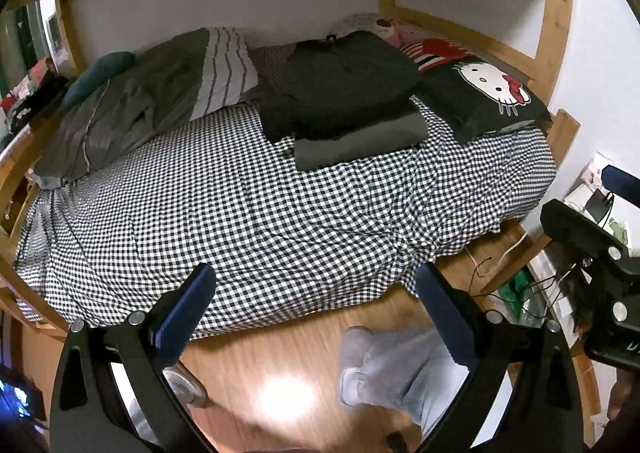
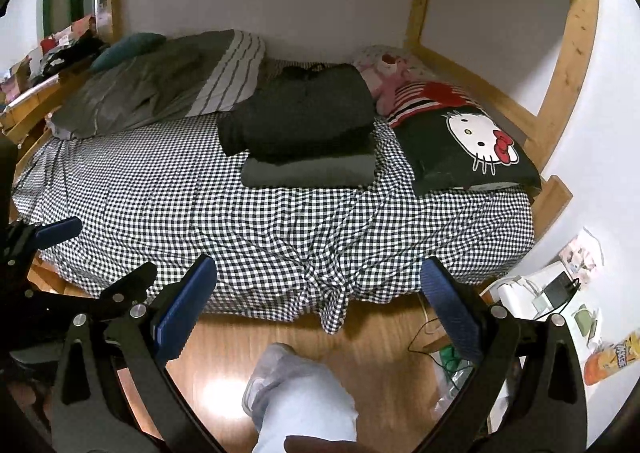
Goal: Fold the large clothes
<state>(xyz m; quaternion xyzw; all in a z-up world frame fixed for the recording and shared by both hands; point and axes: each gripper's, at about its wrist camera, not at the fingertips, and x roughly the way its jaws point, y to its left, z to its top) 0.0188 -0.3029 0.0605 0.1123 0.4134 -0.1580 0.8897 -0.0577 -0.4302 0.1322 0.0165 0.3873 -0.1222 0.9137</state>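
My left gripper (image 1: 316, 299) and my right gripper (image 2: 318, 293) hang side by side over the floor (image 2: 380, 345), in front of the bed (image 2: 200, 193). My fingers are spread apart with nothing between them. On the bed ahead, toward its back, lies a stack of folded clothes (image 2: 304, 125), one folded garment on top of another. To the right of the stack rests a Hello Kitty pillow (image 2: 468, 145), with a plush toy (image 2: 388, 73) behind it. To the left of the stack a duvet (image 2: 152, 85) lies bunched against the wall. My leg (image 2: 304, 401) stands on the floor below, between my right gripper's fingers.
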